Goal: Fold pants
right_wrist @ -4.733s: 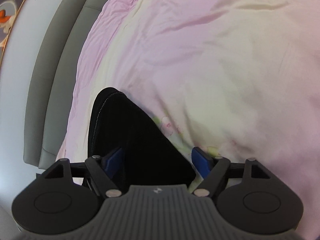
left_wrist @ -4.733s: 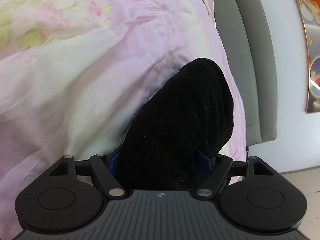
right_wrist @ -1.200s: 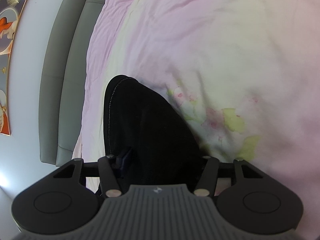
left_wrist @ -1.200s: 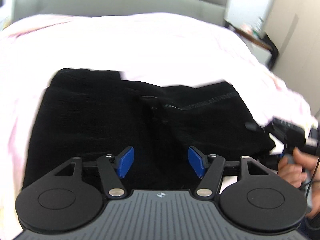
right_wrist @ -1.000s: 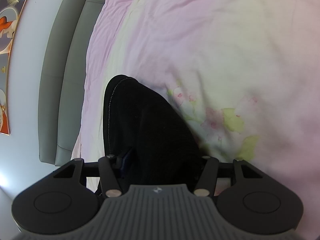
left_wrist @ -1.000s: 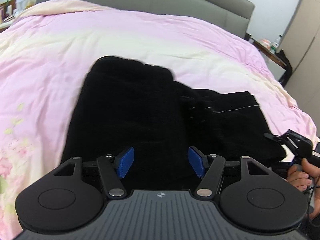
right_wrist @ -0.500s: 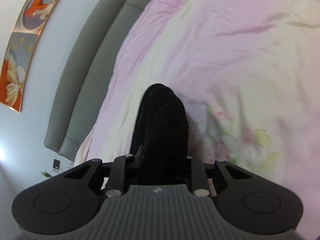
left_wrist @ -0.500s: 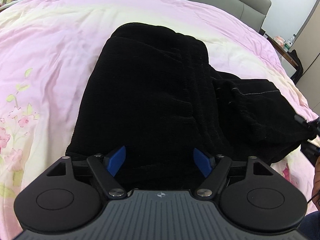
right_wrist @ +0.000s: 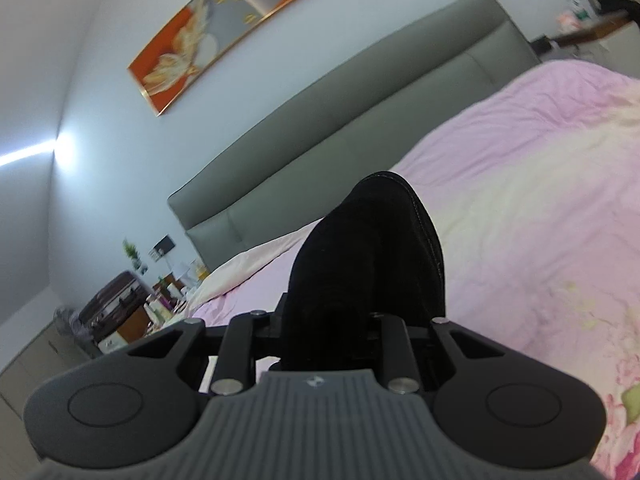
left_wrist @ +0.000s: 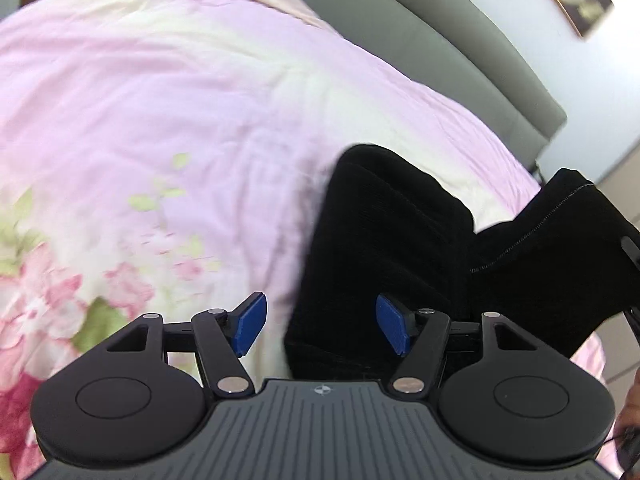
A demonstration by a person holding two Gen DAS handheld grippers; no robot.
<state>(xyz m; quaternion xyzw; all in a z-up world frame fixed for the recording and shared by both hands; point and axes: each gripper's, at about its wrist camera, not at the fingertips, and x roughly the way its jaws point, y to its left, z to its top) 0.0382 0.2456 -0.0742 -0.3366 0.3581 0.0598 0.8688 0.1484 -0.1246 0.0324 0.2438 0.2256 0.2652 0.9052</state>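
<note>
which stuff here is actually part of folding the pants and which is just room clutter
Part of the job:
- black pants
- right gripper, clamped on a bunch of the pants
- left gripper, jaws closing, pads not pressing the fabric
- pink floral quilt, the work surface

Just there:
- grey headboard
- framed painting
- cluttered bedside table

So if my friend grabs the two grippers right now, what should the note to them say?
Left gripper: jaws closing, pads not pressing; the near edge of the black pants lies between them.
Right gripper: shut on a bunched end of the pants, lifted above the pink quilt.
Pants: the rest lies on the quilt, partly doubled over.
Done: one end is picked up.
Left: probably carry that end across, lay it down, smooth and finish the fold.
</note>
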